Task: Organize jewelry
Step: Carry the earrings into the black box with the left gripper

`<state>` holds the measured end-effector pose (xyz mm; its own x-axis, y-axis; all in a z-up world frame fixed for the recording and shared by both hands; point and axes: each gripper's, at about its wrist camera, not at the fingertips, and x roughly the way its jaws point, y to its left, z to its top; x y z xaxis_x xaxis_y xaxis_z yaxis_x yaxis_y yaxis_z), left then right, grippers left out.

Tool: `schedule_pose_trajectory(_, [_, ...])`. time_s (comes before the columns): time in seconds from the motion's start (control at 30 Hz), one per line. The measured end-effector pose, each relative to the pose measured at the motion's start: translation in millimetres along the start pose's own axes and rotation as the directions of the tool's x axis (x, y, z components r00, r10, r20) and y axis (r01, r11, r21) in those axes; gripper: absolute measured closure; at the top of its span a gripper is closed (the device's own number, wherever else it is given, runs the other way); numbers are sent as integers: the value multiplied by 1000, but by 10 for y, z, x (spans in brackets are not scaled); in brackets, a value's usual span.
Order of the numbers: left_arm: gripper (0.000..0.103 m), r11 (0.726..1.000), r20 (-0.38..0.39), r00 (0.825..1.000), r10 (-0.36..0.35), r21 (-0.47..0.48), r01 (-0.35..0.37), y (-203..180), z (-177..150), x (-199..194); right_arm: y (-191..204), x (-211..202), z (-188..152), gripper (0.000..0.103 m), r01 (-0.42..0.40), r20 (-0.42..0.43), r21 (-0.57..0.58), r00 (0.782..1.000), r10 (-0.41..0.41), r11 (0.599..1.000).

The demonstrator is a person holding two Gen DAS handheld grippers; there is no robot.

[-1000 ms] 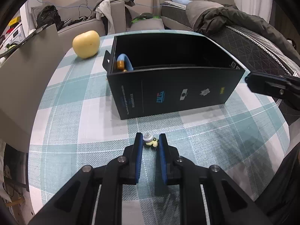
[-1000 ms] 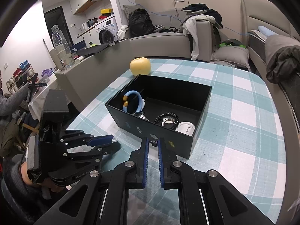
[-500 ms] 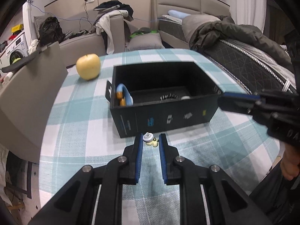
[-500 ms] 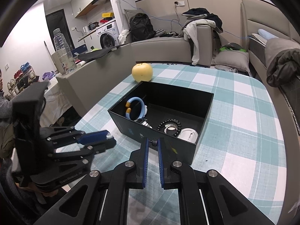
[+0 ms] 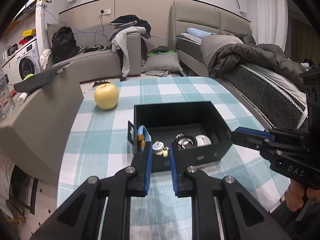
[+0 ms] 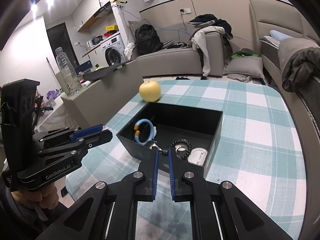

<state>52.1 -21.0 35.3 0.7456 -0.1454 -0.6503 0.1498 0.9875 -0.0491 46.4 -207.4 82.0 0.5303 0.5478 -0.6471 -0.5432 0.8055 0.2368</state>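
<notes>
The left gripper [image 5: 161, 152] is clamped down on a small charm-type trinket with a silvery cap and pale yellow beads [image 5: 160, 149], pinched right at the tips of its blue-padded fingers [image 5: 148, 160]. It's held up off the teal-and-white checked worktop [image 5: 96, 140], just in front of the near wall of the open black rectangular box [image 5: 202, 156]. In the right wrist view the same gripper is seen from the side at the left, with a hand [image 6: 40, 197] wrapped round its handle.

The right gripper [image 6: 162, 153] is nearly fully closed too, with a tiny dark knurled bit on a thin silvery piece [image 6: 163, 151] caught between the tips; what exactly that piece is can't be made out. It's parked at the box's near edge.

Inside the box, a light blue bangle with two amber beads [image 6: 144, 132] is propped against the left wall, a black beaded bracelet [image 6: 180, 146] is lying on the floor of the box, and a round white disc-shaped item [image 6: 198, 155] is sat right beside it, near the right wall.

A yellow apple [image 6: 150, 91] is sat on the worktop just past the box's far left corner.
</notes>
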Motion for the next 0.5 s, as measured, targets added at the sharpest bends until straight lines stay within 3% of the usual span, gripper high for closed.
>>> schedule_pose_trajectory(0.33, [91, 1000, 44, 999, -10, -14, 11, 51, 298, 84, -51, 28, 380, 94, 6, 35, -28, 999, -5, 1000])
schedule_pose_trajectory(0.5, [91, 1000, 40, 999, -20, -21, 21, 71, 276, 253, -196, 221, 305, 94, 9, 25, 26, 1000, -10, 1000])
